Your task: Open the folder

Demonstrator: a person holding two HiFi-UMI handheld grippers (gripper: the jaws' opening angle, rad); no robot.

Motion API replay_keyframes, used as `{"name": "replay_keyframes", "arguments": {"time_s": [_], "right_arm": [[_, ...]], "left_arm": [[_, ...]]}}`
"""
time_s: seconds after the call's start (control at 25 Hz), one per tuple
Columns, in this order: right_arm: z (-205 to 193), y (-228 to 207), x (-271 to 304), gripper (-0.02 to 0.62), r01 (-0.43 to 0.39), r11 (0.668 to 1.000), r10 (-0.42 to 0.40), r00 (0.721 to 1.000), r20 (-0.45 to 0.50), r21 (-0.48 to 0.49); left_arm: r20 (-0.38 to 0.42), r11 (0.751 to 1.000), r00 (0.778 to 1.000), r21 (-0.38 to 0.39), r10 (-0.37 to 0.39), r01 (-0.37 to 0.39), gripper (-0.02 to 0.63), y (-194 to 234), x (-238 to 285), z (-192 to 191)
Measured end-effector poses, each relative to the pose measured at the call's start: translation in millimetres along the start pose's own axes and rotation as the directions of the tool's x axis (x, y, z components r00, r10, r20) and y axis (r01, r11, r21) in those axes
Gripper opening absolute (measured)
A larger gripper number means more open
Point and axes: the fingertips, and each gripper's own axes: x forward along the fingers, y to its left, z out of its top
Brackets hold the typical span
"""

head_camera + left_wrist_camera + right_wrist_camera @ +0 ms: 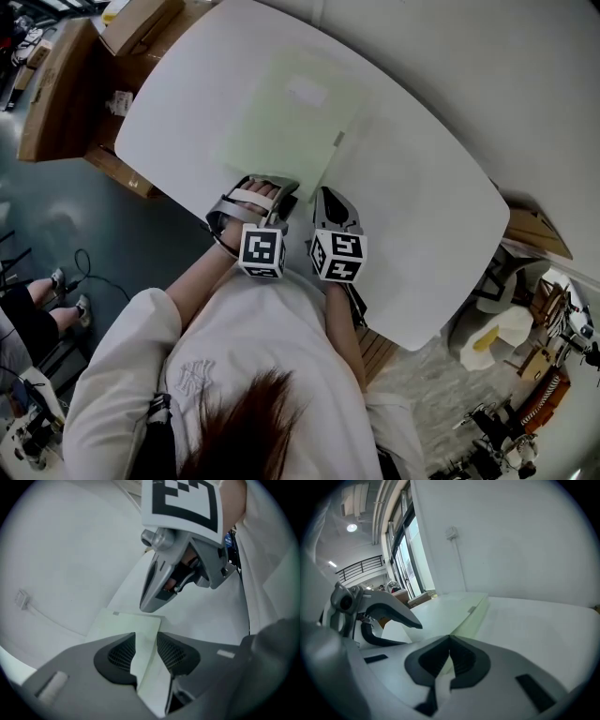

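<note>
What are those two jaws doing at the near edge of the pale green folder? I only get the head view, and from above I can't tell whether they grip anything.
Observer: The left gripper has its jaws apart. The edge of the folder lies between them, but they aren't pressing on it.
Operator: And the other one?
Observer: The right gripper has its jaws closed on a thin, pale green edge of the folder.
Operator: Anything beyond it that my view misses?
Observer: Yes, the right gripper view shows a white wall with a cable climbing to a small socket.
</note>
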Motion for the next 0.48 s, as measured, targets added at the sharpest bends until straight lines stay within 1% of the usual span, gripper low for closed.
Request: {"name": "replay_keyframes", "arguments": {"time_s": [0.12, 0.36, 0.48], "right_arm": [[-4.0, 2.9, 1.6, 0.006, -0.01, 0.999, 0.01, 1.0, -0.018, -0.034], [-12.7, 8.0, 2.2, 0.006, -0.023, 0.994, 0.018, 0.999, -0.05, -0.108], [-12.6, 11.2, 1.9, 0.008, -0.031, 0.984, 0.023, 0.999, -0.049, -0.176]], "left_arm": [[0.01, 1.0, 1.0, -0.023, 0.019, -0.018, 0.129, 4.7, -4.9, 2.4], [0.02, 0.998, 0.999, -0.059, 0.031, -0.03, 0.13, 8.5, -10.0, 2.0], [0.017, 0.997, 0.999, -0.071, 0.03, -0.029, 0.132, 8.6, -10.5, 1.4]]}}
